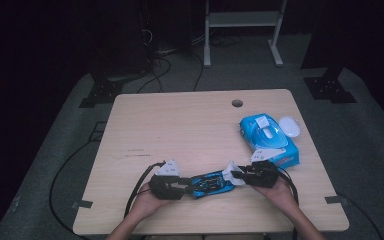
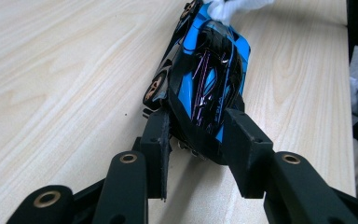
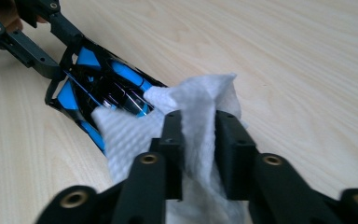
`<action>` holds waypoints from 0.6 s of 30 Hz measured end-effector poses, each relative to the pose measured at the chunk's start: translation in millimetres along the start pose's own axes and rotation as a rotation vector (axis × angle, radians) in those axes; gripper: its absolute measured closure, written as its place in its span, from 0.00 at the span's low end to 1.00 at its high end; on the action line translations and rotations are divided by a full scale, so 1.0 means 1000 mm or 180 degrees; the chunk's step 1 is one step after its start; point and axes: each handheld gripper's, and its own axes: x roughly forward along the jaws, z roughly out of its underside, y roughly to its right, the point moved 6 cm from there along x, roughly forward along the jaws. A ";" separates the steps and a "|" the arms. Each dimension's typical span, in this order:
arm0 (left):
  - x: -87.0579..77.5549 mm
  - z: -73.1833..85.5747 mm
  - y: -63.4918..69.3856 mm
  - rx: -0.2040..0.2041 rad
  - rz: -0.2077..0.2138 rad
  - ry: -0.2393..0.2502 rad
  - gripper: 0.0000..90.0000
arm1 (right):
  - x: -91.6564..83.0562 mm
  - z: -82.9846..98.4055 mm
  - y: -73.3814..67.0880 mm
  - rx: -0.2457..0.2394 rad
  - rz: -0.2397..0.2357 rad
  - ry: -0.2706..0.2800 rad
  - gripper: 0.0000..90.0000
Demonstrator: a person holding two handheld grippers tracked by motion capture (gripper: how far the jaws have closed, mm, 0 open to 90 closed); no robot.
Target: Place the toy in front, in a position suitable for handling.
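The toy car (image 1: 210, 183) lies on the tabletop (image 1: 180, 130) between the left hand-held gripper (image 1: 182, 186) and the right hand-held gripper (image 1: 236, 176). A wipe (image 1: 230, 172) rests on the car's end nearest the right hand-held gripper. The wipes pack (image 1: 270, 141) lies just beyond that gripper.

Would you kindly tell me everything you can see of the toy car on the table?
The toy car is a low, sleek racer, glossy blue and black like hard plastic, with thin purple lines along its top and a gold-rimmed wheel showing on one side. It lies near the table's front edge, lengthwise between the two hands. The left gripper clamps one end between its jaws. At the other end a white wipe, pinched in the right gripper, rests against its body.
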 end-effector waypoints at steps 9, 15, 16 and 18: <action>-0.001 0.002 0.005 0.0175 -0.0080 0.0060 0.68 | 0.015 0.000 0.007 0.0157 -0.0339 -0.0194 0.56; -0.002 0.003 0.007 0.0295 -0.0105 0.0077 0.68 | 0.020 -0.002 0.008 0.0213 -0.0555 -0.0252 0.53; -0.002 0.003 0.007 0.0315 -0.0111 0.0080 0.68 | 0.021 -0.003 0.008 0.0220 -0.0584 -0.0256 0.53; -0.003 0.003 0.009 0.0372 -0.0130 0.0093 0.67 | 0.021 -0.002 0.007 0.0242 -0.0644 -0.0256 0.54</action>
